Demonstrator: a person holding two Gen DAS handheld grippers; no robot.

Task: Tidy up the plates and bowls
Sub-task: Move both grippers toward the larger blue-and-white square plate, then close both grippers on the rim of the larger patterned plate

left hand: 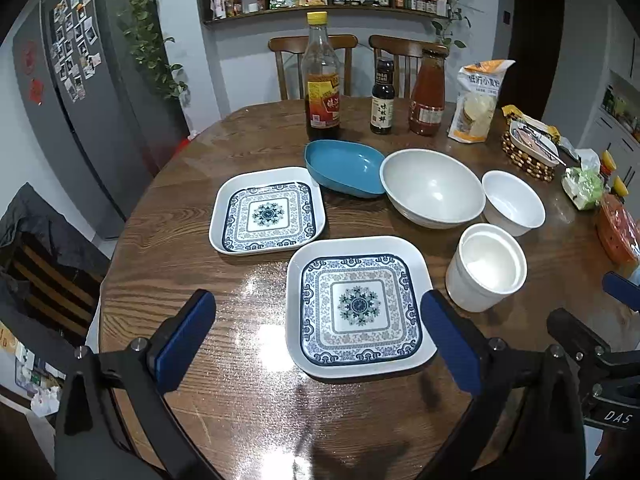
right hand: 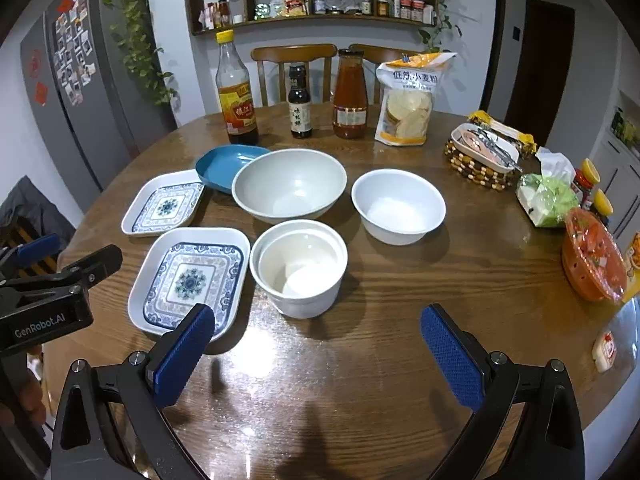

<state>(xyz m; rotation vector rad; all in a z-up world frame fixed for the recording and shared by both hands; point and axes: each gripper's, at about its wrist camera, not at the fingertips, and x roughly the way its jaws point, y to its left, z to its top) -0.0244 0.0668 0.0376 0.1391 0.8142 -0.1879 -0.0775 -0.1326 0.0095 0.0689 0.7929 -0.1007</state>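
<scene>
The round wooden table (right hand: pixel 400 280) fills both views, its glossy top bare and reflective along the near edge below the tongs.

The left gripper (left hand: pixel 318 338) hangs low over that near edge, level and pointing across the table, its blue pads (left hand: pixel 186 344) spread wide apart with nothing between them. The near patterned plate (left hand: pixel 358 306) sits ahead between the fingers, its right rim just beside the right pad. The right gripper (right hand: pixel 318 350) holds the same level pose to the right, pads (right hand: pixel 452 356) also wide apart and empty, over bare wood.

The grey bowl (right hand: pixel 289 184) is the largest dish, round and deep, near the table's middle. Touching or just behind its left side lies the blue oval dish (right hand: pixel 224 166), tilted, its edge over the far corner of the far patterned plate (right hand: pixel 165 204). Both plates are square and white with rounded corners and a blue floral centre; the near one (right hand: pixel 190 280) lies just in front of the far one, apart from it. Just beside the near plate's right edge stands a white straight-sided pot (right hand: pixel 300 268) with a stepped inner rim. A white bowl (right hand: pixel 398 206) stands alone to the right of the grey bowl.

Behind the dishes stands a row of three bottles (right hand: pixel 236 92) and a flour bag (right hand: pixel 408 104). A woven basket (right hand: pixel 478 164) and packets crowd the right edge. Open wood lies right of the white pot.
</scene>
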